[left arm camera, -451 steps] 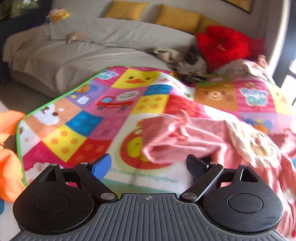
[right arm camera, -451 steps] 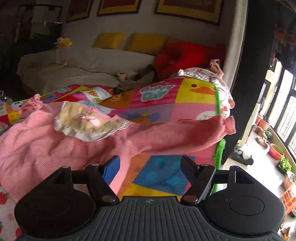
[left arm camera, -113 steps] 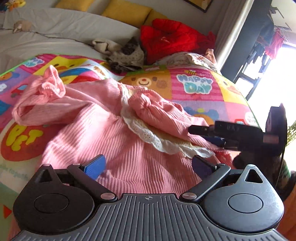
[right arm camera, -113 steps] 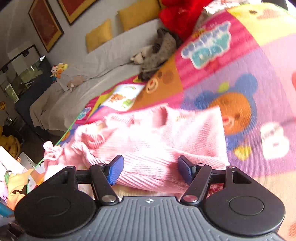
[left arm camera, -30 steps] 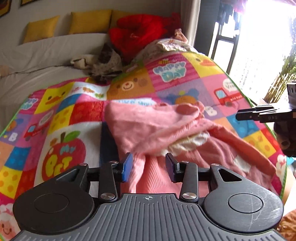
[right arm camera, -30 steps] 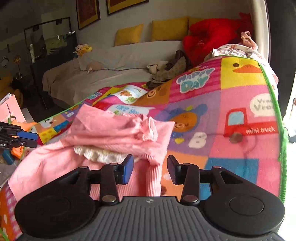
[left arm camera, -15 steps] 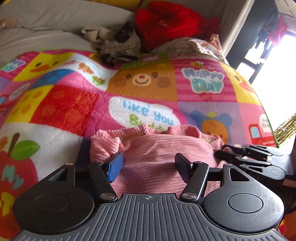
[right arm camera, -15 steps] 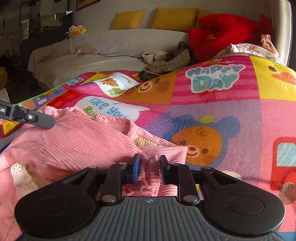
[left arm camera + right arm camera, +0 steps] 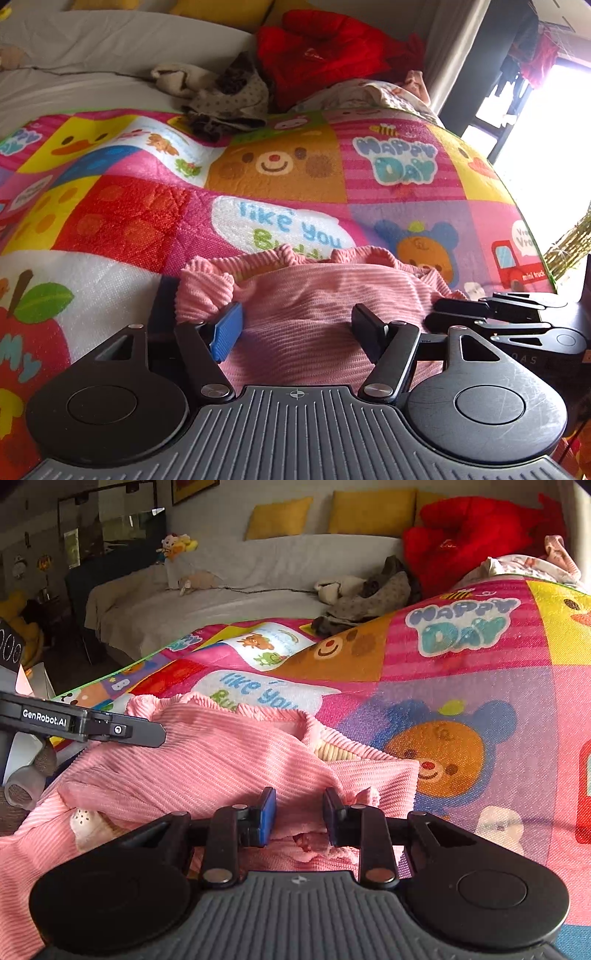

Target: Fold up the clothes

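- Jaws, left gripper (image 9: 295, 325): spread wide at lower centre of the left view, resting over the pink fabric, nothing pinched
- Jaws, right gripper (image 9: 299, 819): narrowed but with a gap between them, lower centre of the right view; bunched pink fabric sits in that gap, whether gripped cannot be told
- Pink ribbed garment (image 9: 317, 295): bundled in overlapping layers on the mat, directly ahead of both grippers; cream lace trim (image 9: 83, 821) peeks out lower left of the right view
- Handling, judged: light, soft, limp knit; layers likely to slide and spring open; best taken at a doubled edge or a corner, not mid-panel
- Patchwork play mat (image 9: 273, 166): colourful, fills the middle of both views
- Brown clothes heap (image 9: 225, 99): upper centre, beyond the mat
- Red garment (image 9: 325, 48): upper centre-right
- Yellow cushions (image 9: 369, 511): top of the right view, against the wall
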The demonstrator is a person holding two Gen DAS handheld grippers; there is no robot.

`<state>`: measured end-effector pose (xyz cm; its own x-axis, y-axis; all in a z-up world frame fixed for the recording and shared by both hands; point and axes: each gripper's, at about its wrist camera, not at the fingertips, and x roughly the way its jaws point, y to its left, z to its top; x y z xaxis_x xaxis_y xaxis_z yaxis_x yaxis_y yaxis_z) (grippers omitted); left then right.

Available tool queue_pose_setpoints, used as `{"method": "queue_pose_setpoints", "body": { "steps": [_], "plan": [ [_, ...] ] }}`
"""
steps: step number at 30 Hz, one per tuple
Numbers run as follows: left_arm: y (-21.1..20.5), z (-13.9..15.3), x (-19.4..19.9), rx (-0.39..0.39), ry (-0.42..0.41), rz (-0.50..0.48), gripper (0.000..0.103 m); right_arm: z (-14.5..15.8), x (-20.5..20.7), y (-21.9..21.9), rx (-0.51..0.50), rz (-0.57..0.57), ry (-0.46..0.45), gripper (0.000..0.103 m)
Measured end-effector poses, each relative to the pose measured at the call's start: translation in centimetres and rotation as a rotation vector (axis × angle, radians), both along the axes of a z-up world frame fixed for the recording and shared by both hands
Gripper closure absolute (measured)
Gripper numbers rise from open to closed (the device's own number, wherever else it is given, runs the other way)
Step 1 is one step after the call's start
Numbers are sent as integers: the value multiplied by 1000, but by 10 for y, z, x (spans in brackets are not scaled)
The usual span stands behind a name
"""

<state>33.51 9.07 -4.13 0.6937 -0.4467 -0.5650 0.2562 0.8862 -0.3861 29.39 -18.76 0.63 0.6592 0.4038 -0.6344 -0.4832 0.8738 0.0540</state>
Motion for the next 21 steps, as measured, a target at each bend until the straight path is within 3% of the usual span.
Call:
{"method": "queue_pose_setpoints", "body": {
  "steps": [9, 14, 17, 21],
  "plan": [
    [-6, -1, -6, 25, -41, 2, 27, -1, 26, -20, -22, -124, 44, 67],
    [-4, -2, -7, 21, -47, 3, 24, 2, 25, -11, -66, -121, -2, 65],
    [-4, -2, -8, 16, -49, -1, 22, 24, 26, 0, -58, -88, -73, 65],
    [-2, -2, -7, 0, -48, -2, 21, 29, 55, 23, -19, -50, -22, 65]
  ]
}}
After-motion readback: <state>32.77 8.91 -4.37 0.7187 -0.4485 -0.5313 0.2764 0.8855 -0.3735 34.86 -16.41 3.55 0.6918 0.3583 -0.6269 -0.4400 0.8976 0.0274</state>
